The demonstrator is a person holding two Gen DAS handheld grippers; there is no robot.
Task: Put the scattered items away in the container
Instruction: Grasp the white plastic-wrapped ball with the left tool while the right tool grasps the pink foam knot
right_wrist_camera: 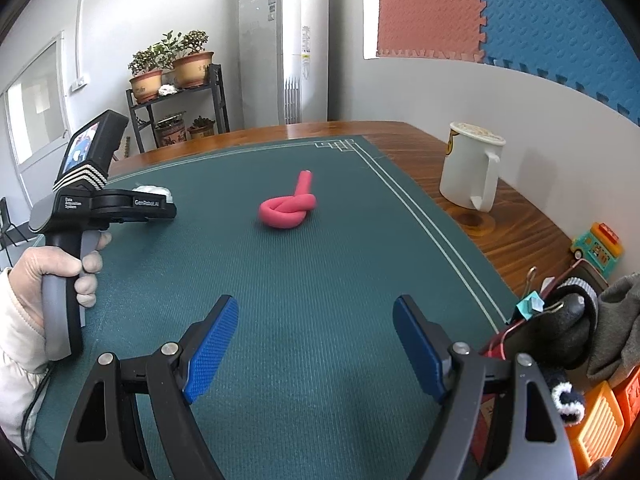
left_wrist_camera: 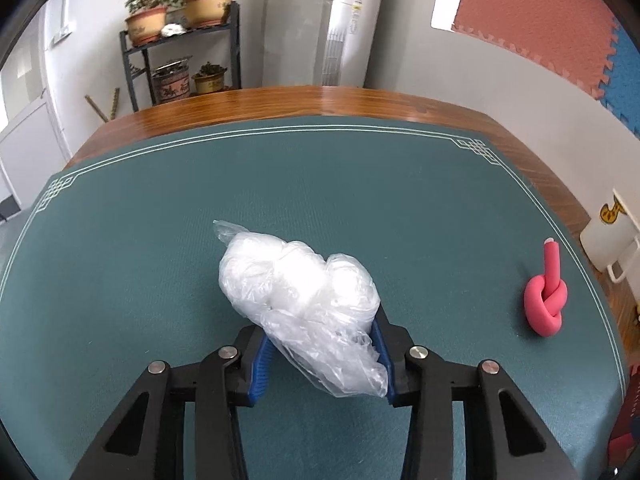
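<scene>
Landmark: the green mat [left_wrist_camera: 160, 264] on the wooden table [left_wrist_camera: 280, 100]; every place below was taken from it
Left gripper [left_wrist_camera: 322, 354]: above the near middle of the mat, its blue pads pressed in on the crumpled plastic bag [left_wrist_camera: 300, 292] from both sides, so it was grasping the bag
Plastic bag: over the mat's middle; whether its far end touched the mat could not be told
Bag handling: likely very light, soft and slippery; it should collapse under the pads, so a hold on the thick bunched body seemed safer than the thin loose tail
Right gripper [right_wrist_camera: 316, 344]: above the mat's near part, jaws spread wide with nothing between them
Pink knotted tube [right_wrist_camera: 289, 208]: on the mat toward its far right corner, well apart from both grippers
Tube handling: looked soft, springy and light; the fat knot offered the surest hold, as the free end might bend away
White mug [right_wrist_camera: 468, 172]: off the mat's right edge, on bare wood
Container [right_wrist_camera: 600, 416]: probably the orange bin past the mat's near right corner, only partly visible
</scene>
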